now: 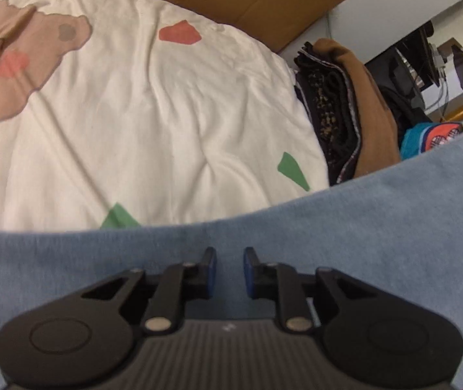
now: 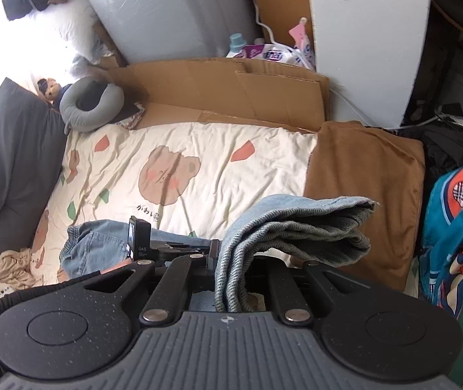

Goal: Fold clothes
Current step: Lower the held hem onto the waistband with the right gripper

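Jeans (image 2: 296, 227) are clamped in our right gripper (image 2: 231, 260), bunched toward 3 o'clock (folded layers); left gripper (image 1: 229, 260) sits slightly open, holding nothing.

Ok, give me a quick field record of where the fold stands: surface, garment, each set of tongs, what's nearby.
surface: cream sheet with bear print
garment: jeans, light blue denim, folded in layers
right tongs: shut on the jeans' folded edge
left tongs: open, nothing between the pads, blue cloth right beneath
nearby: brown cloth at the sheet's right end, cardboard behind
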